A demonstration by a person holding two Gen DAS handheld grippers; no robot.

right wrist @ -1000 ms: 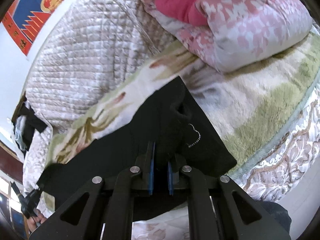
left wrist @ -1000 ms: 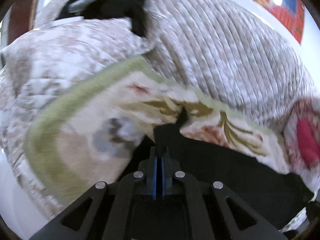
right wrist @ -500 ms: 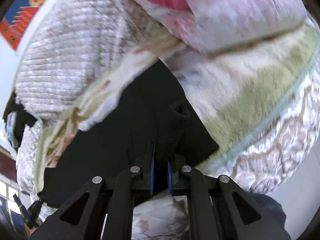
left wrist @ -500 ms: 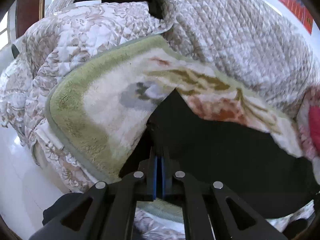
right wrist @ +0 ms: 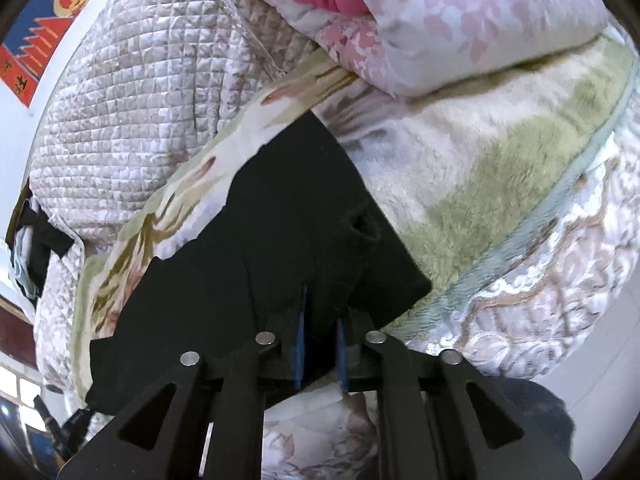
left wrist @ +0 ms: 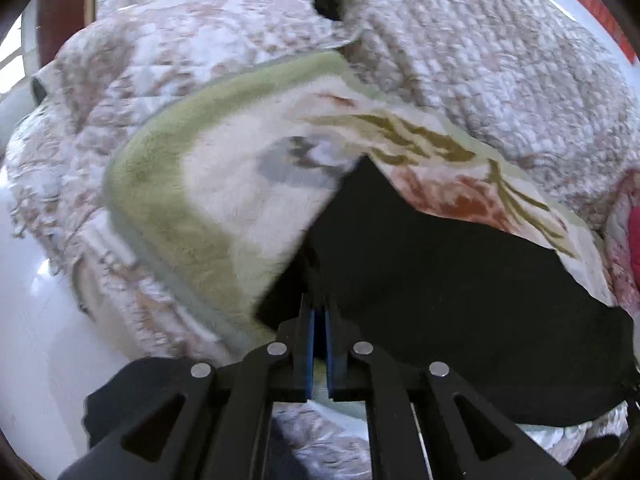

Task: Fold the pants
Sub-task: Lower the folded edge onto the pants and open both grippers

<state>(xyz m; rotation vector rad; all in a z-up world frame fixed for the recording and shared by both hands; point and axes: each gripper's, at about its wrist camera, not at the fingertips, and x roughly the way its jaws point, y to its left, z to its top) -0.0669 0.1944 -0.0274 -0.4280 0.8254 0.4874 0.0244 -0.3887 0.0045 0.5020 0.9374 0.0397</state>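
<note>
So the whole scene is a bed piled with bedding: a big beige quilted cover (left wrist: 480,60) fills the far side, and a fluffy cream blanket (left wrist: 224,200) with a green border and leafy print lies on top of it, nearer the cameras. Over on the right there's a pink floral duvet (right wrist: 460,20) bunched up, resting on the far right part of the blanket.

The black pants (left wrist: 460,280) are spread flat across the blanket, running left to right along the near edge of the bed, pretty much in the middle of everything.

The left gripper (left wrist: 319,320) sits at the left end of the pants, blue pads nearly together with just a thin slit between them, black fabric pinched at the tips.

The right gripper (right wrist: 320,320) is at the right end and its jaws are opening. There's a visible gap between the pads, and the pants edge lies between them but doesn't look squeezed.
</note>
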